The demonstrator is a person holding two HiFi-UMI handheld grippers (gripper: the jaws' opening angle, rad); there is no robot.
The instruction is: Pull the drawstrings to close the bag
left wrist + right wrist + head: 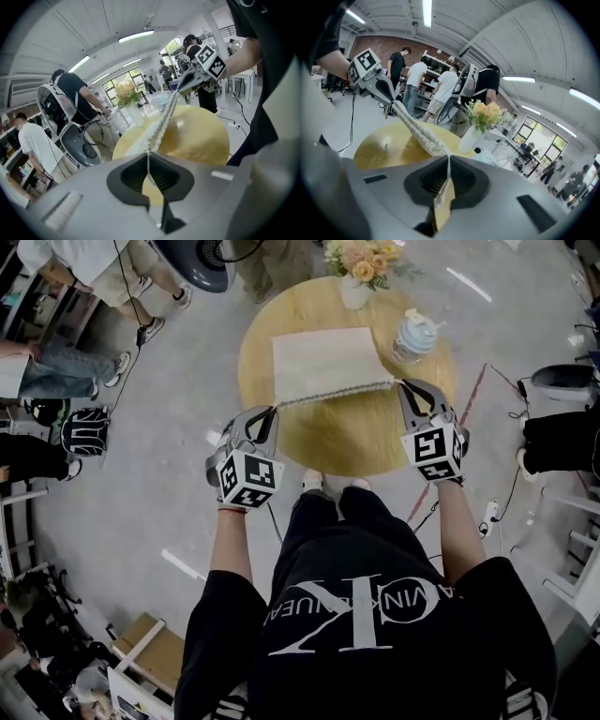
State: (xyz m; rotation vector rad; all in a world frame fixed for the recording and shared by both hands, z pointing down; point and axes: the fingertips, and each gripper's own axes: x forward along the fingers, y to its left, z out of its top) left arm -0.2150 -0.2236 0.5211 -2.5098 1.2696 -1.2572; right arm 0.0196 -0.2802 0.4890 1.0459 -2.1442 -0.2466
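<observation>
**A:** What is your left gripper (270, 412) doing?

**B:** Its jaws are pressed together on the drawstring (148, 161). In the left gripper view the thin white cord runs straight up between the ribbed pads and out to the bag's puckered edge.

**A:** And your right gripper (405, 383)?

**B:** The same. Its jaws are closed on the cord at the other end, and its own view shows the line pinched between the pads, with the bunched cloth just past the tips.

**A:** Where is the bag (328, 360)?

**B:** It lies flat on the round wooden table (347, 446) in front of me. It is pale cream cloth, and its mouth is on the side nearest me. The mouth is gathered into a ridge of small folds that stretches from one of my grippers to the other. My left gripper is at the table's near left edge and my right one is over its right side, a little farther forward.

**A:** Is anything else on the table?

**B:** A vase of flowers (361, 268) stands at the far edge, beyond the bag. A clear bottle (413, 334) stands just beside the bag's right edge, close to my right gripper. Neither one touches the bag, as far as I can see from above.
</observation>
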